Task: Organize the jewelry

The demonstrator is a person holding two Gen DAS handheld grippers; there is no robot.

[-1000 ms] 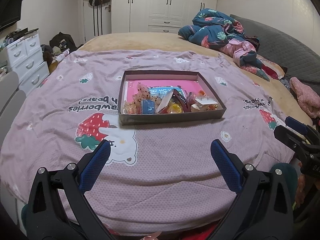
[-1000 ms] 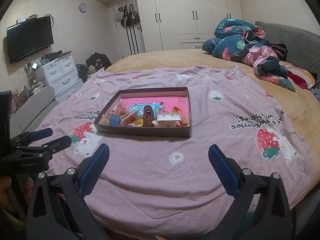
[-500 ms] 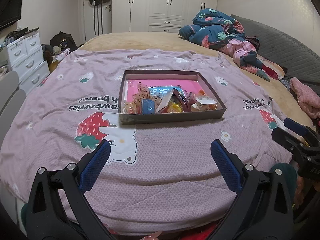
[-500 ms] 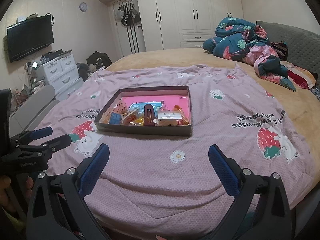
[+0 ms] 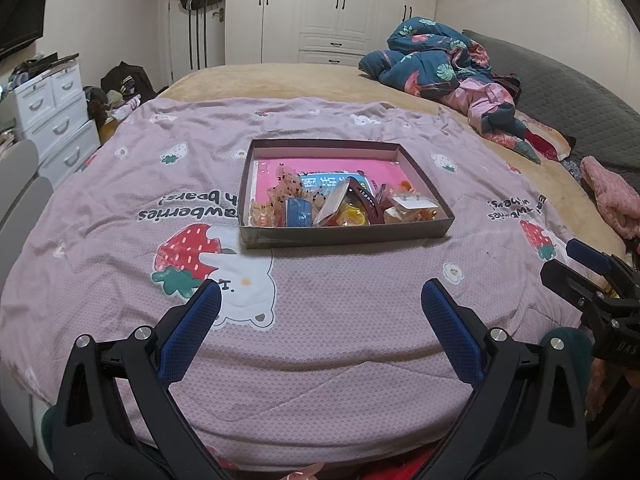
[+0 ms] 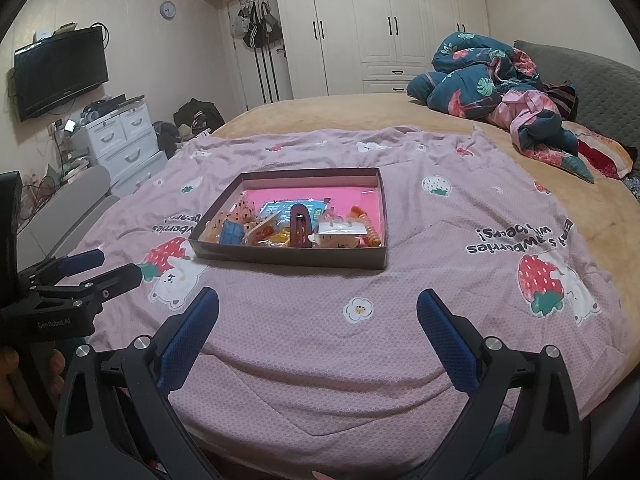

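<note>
The bed [image 5: 280, 80] carries 1 pink strawberry-print sheet [image 5: 320, 320], and 1 shallow brown box [image 5: 344, 236] sits on that sheet near its middle. Only the right wrist view shows 1 wall television [image 6: 60, 70] and 1 wall clock [image 6: 167, 9]. The jewelry pile [image 5: 340, 204] lies in the near half of the box, on its pink liner; the pieces overlap and cannot be counted. It includes 1 blue square piece [image 6: 231, 232] and 1 dark red clip [image 6: 300, 224]. The left gripper [image 5: 320, 304] and right gripper [image 6: 318, 308] hover over the near sheet, well short of the box. Each has 2 blue fingers [image 5: 188, 332] set wide apart, holding nothing.
</note>
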